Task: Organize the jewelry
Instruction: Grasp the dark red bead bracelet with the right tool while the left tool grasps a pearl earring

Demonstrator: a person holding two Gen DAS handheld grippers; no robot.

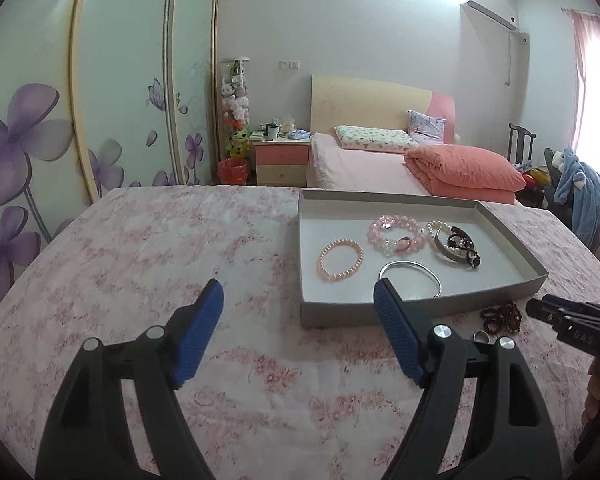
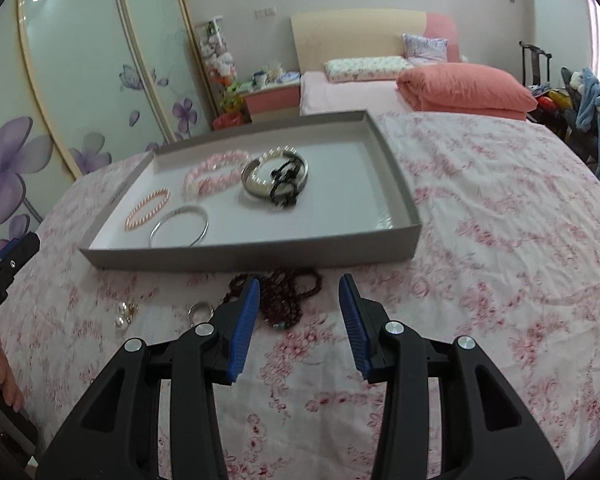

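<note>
Two hand-held grippers hang over our pink floral-clothed tabletop (image 2: 480, 208), both with blue pads spread apart and holding nothing: the left hand-held gripper (image 1: 298, 308) beside the near left corner of the shallow grey cardboard tray (image 2: 252, 256), the right hand-held gripper (image 2: 298, 292) just short of its front wall. Between that wall and us lie dark red bead strands (image 2: 288, 300), a silver ring (image 2: 200, 312) and pearl earrings (image 2: 124, 316). Inside the tray rest a pink pearl bracelet (image 1: 341, 265) and a plain silver bangle (image 1: 412, 276). We see bare cloth right of the tray.

Bright daylight glares from the right — fisheye edges bend, tray slightly blurred.
</note>
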